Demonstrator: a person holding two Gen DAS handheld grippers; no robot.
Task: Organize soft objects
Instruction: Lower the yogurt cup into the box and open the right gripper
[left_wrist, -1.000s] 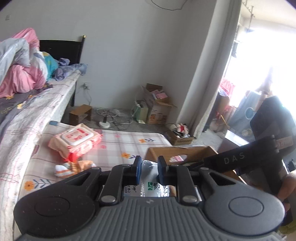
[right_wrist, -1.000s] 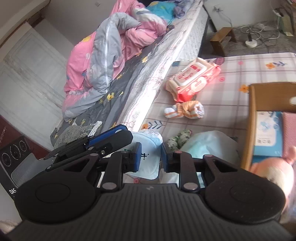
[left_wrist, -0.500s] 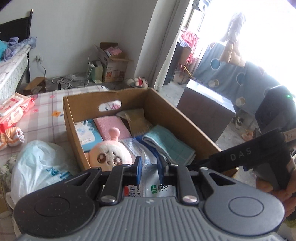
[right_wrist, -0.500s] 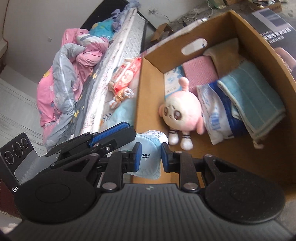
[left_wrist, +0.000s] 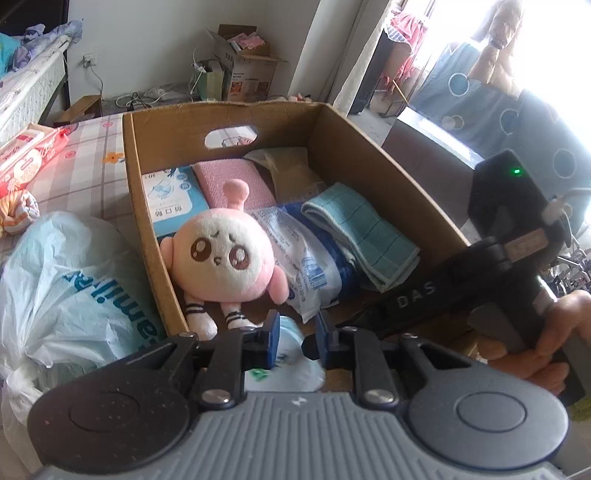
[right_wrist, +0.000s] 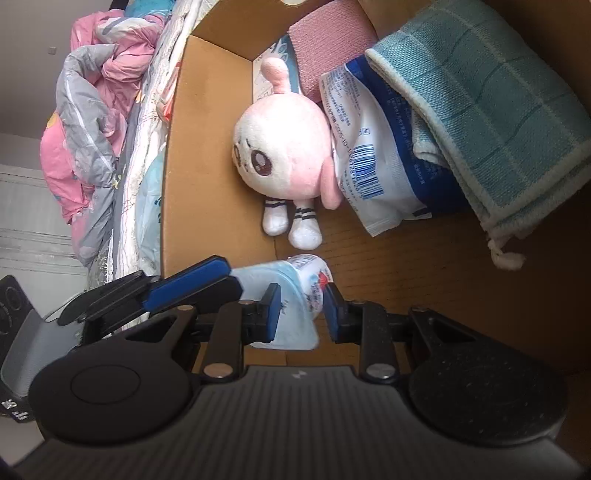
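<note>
A soft white and light-blue pouch (left_wrist: 284, 365) hangs low over the front of the cardboard box (left_wrist: 147, 192). My left gripper (left_wrist: 295, 339) and my right gripper (right_wrist: 301, 314) both pinch it. Both pairs of jaws are starting to open with the pouch (right_wrist: 295, 280) still between the pads. In the right wrist view the left gripper's blue fingers (right_wrist: 188, 284) come in from the left at the pouch. Just beyond lies a pink plush doll (left_wrist: 221, 254), its white feet close to the pouch. Behind it lie a blue-white pack (left_wrist: 303, 258) and a teal towel (left_wrist: 362, 229).
A pink cloth (left_wrist: 232, 181) and a blue booklet pack (left_wrist: 170, 199) fill the box's far end. Left of the box lie a pale plastic bag (left_wrist: 66, 280) and a red wipes pack (left_wrist: 26, 162) on the checked cloth. A bed with a pink quilt (right_wrist: 92, 110) stands beyond.
Both grippers have swung from over the checked cloth to above the box and come down into it, carrying the pouch to just in front of the doll's feet.
</note>
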